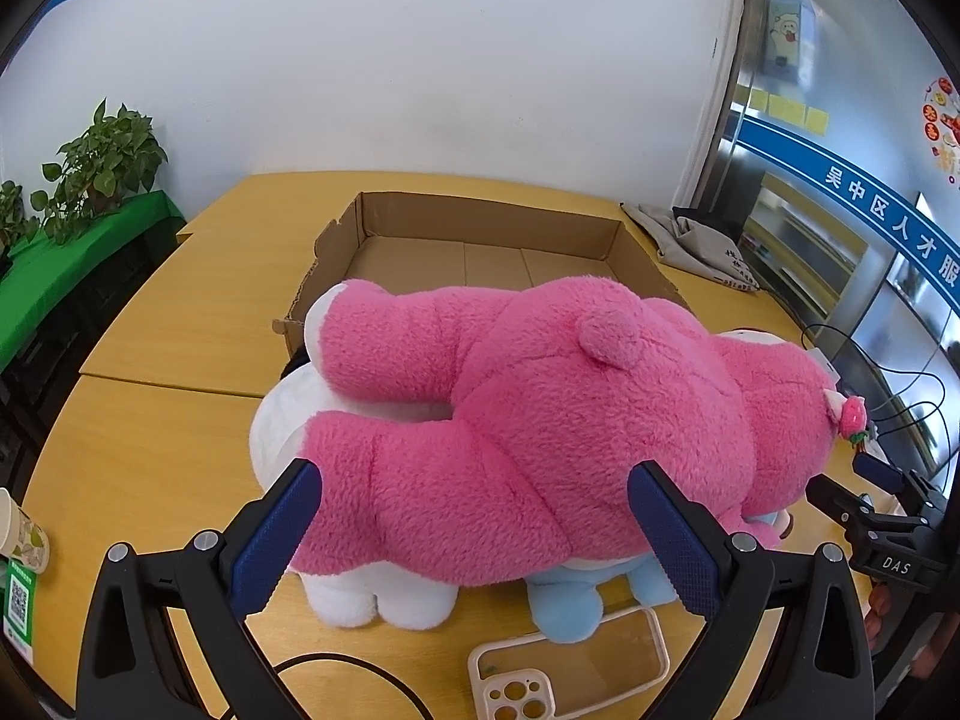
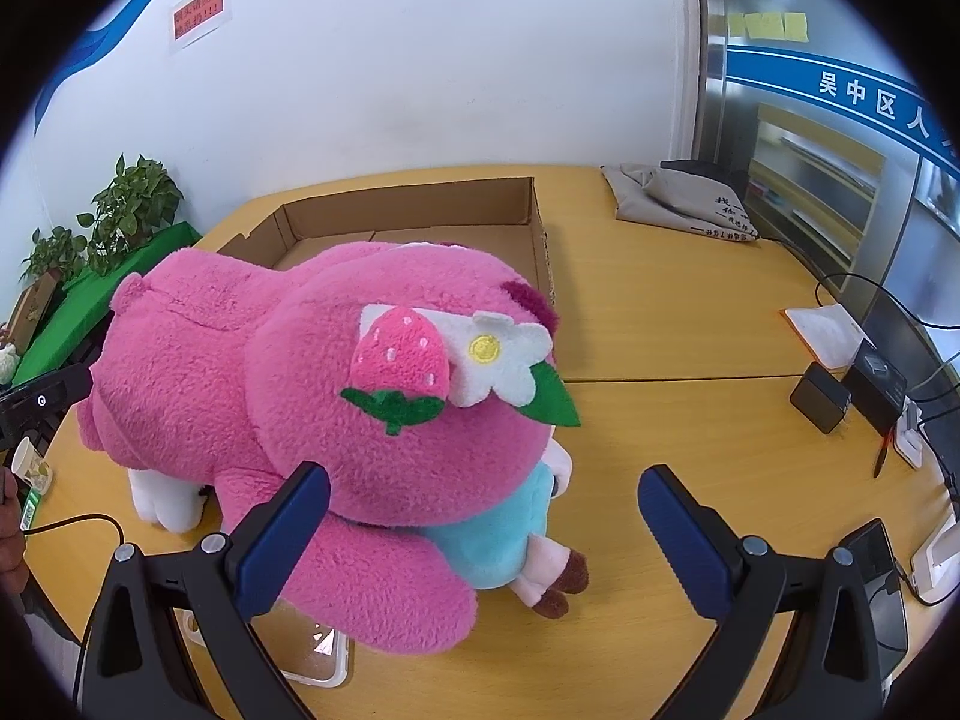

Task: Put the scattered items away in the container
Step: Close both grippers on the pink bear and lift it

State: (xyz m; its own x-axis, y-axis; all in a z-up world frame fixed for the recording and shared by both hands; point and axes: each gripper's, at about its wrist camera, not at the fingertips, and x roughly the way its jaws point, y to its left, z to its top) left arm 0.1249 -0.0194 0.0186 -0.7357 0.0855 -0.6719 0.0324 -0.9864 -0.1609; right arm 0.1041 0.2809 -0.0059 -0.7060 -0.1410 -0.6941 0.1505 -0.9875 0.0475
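A: Where is the pink plush bear (image 1: 540, 408)?

B: It lies face down on the tabletop (image 1: 150, 420), over a white plush (image 1: 372, 594) and a blue plush (image 1: 564, 606), just in front of the cardboard box (image 1: 486, 222), which looks empty.

A: And the claws?

B: The left claw (image 1: 474, 540) is spread wide around the bear's leg, pads not pressing. The right claw (image 2: 486, 534) is spread too, beside the head with the strawberry patch (image 2: 402, 360).

A: So which step?

B: I judge it the approach to a two-handed grasp. Next, both must pinch the fur firmly, lift together and carry it forward over the box wall. The clear phone case (image 1: 570, 666) waits.
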